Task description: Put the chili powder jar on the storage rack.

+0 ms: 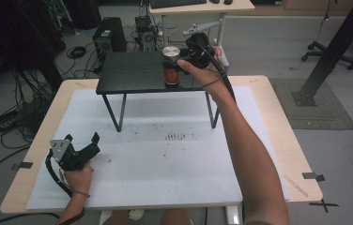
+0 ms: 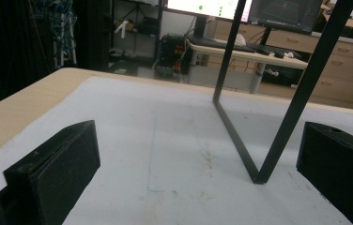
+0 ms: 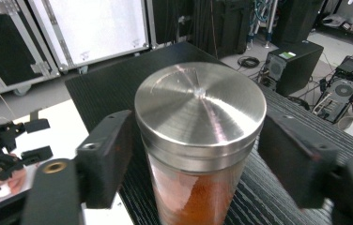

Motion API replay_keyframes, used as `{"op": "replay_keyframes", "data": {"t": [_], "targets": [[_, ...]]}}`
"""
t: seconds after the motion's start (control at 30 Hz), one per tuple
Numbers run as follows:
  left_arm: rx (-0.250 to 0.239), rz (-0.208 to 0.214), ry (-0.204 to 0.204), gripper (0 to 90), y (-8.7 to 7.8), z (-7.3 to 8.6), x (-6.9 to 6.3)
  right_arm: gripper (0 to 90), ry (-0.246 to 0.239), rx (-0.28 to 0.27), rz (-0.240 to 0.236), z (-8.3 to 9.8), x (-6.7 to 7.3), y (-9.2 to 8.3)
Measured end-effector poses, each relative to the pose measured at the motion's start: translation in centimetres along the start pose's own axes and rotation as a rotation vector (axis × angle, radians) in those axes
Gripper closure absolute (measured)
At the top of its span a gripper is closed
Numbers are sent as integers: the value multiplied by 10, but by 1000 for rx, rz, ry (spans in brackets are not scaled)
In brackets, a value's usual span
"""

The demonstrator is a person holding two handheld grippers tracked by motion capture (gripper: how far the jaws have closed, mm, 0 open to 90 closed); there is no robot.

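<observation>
Two grippers in play, we judge one working: right gripper (image 1: 184, 60) is at the jar (image 1: 170, 65), which stands upright on the black shelf (image 1: 127, 72) near its front right corner. In the right gripper view the jaws flank the jar (image 3: 198, 140) just under its steel lid (image 3: 200, 108), left jaw touching or nearly so, right jaw with a small gap, so not clamped yet. Looks like the grasp step; next we'd need to close squarely on the glass body and lift straight. Right arm reaches far forward across the mat (image 1: 165, 154), wrist level. Left gripper (image 1: 83, 145) rests low near the mat's front left corner, jaws wide, holding nothing, pointing at the shelf leg (image 2: 259, 173)
</observation>
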State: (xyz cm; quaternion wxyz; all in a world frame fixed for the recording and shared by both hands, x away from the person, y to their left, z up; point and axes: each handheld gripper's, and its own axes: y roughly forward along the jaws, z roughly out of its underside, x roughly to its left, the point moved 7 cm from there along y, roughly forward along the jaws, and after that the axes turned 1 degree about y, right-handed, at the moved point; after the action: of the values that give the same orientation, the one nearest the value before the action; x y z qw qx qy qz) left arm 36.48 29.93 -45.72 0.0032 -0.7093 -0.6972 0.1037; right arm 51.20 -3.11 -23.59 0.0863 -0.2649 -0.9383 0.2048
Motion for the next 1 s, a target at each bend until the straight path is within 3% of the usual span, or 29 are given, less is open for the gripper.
{"op": "replay_keyframes", "data": {"t": [0.1, 0.4, 0.73, 1.0], "targets": [[0, 0, -2, 2, 0, 0, 0, 153, 4, 9, 1, 2, 1, 0], [1, -1, -1, 2, 0, 0, 0, 96, -12, -24, 53, 11, 0, -17], [1, -1, 10, 2, 0, 0, -1, 94, 3, -72, 69, 26, 7, -49], [2, -1, 15, 2, 0, 0, -2, 88, 2, -88, 73, 37, 19, -66]]}}
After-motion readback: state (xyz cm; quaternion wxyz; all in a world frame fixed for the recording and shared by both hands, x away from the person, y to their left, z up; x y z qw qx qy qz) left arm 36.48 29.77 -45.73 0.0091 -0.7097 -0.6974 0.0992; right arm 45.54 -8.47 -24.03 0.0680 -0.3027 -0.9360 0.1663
